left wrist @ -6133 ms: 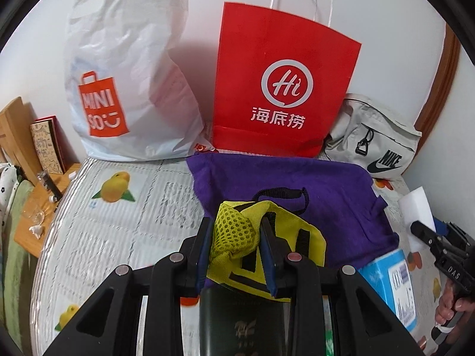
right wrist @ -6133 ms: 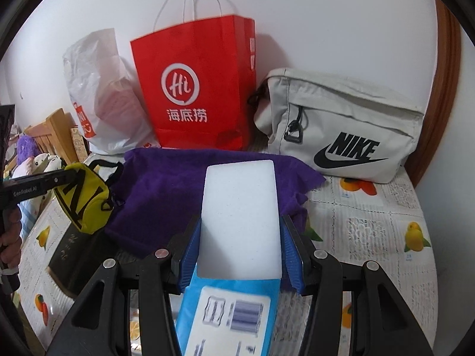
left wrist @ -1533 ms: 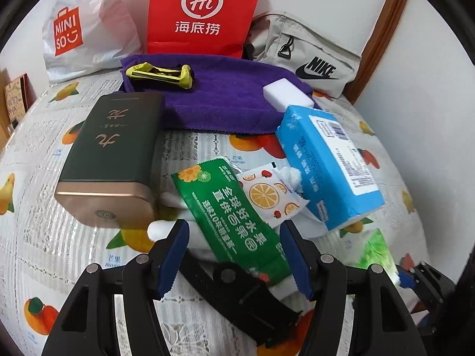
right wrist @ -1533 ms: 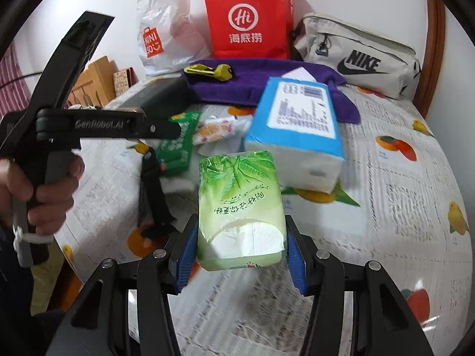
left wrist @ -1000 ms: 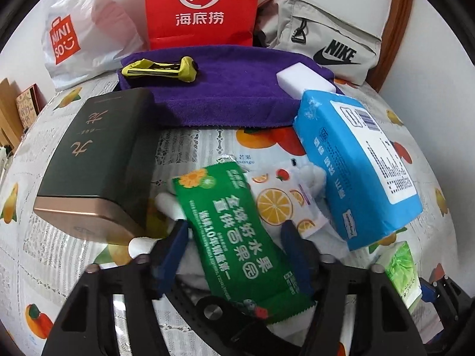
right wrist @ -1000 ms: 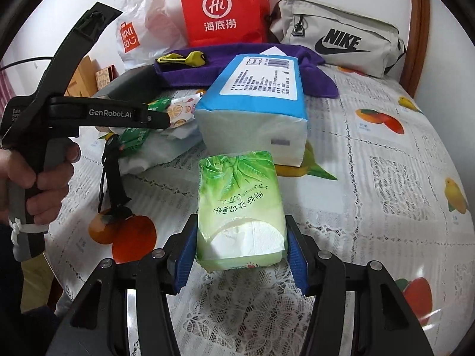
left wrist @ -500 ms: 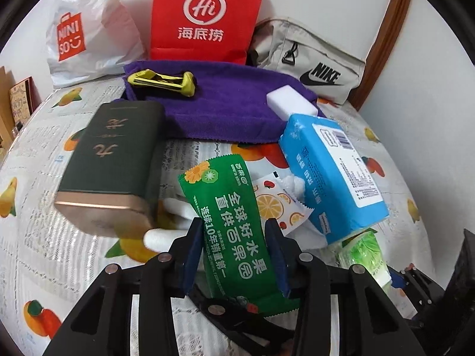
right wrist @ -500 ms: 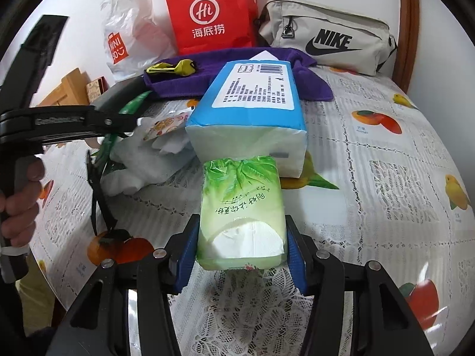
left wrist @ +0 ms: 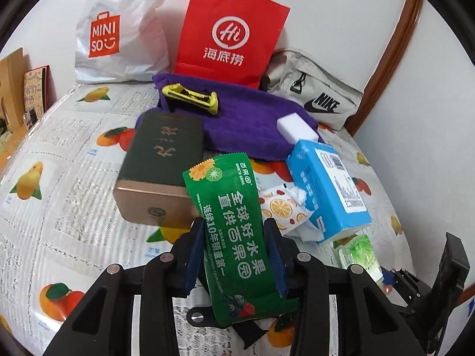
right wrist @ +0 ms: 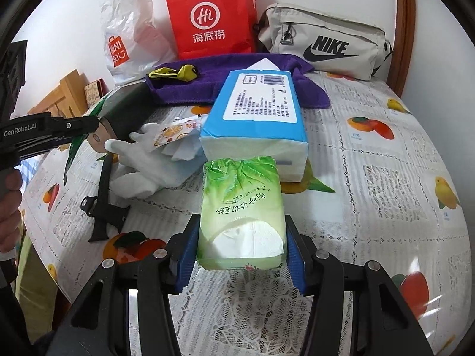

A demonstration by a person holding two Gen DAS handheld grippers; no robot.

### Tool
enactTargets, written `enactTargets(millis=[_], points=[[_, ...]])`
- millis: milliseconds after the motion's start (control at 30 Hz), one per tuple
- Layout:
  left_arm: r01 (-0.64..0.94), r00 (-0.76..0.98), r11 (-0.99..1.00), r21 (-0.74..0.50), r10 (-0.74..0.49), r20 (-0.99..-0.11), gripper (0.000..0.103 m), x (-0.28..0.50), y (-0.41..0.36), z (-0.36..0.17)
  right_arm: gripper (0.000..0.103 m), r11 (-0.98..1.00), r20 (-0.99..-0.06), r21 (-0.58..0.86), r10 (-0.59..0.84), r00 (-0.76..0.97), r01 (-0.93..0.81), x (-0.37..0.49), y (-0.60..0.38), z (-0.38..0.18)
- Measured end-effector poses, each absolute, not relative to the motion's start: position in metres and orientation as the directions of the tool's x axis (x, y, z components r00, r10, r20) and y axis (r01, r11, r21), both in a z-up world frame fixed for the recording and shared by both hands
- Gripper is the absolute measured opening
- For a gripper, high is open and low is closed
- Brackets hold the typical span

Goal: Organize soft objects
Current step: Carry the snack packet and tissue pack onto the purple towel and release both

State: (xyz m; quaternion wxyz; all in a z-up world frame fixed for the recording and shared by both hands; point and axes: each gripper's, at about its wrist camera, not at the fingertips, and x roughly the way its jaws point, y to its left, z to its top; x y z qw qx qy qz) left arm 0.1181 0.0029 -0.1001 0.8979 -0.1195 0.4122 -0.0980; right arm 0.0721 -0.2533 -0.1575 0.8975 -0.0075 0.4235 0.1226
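My left gripper is shut on a green snack packet, held above the fruit-print tablecloth. In the right wrist view that gripper comes in from the left with the packet edge-on. My right gripper is shut on a green tissue pack, just in front of the blue tissue pack. A purple towel lies at the back with a yellow mesh bag and a white sponge on it.
A dark green box lies left of the packet. White gloves, an orange-print sachet and a black strap lie nearby. A red paper bag, a Miniso bag and a Nike pouch line the wall.
The left gripper's jaws closed on the green packet and raised it off the gloves and sachet. The right gripper kept its hold on the green tissue pack and barely moved.
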Motion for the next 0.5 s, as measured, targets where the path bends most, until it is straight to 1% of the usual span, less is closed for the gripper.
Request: enactTargets(millis=[133, 500], points=[[0.073, 0.653, 0.951, -0.302, -0.274, -0.706, 0.038, 0.116, 0.010, -0.094, 0.052, 0.970, -0.765, 0.074, 0.204, 0.611, -0.232, 0.071, -0.249, -0.153], [0.018, 0.665, 0.957, -0.289, -0.227, -0.711, 0.038, 0.121, 0.033, -0.085, 0.052, 0.967, -0.725, 0.070, 0.218, 0.653, -0.245, 0.074, -0.249, -0.120]])
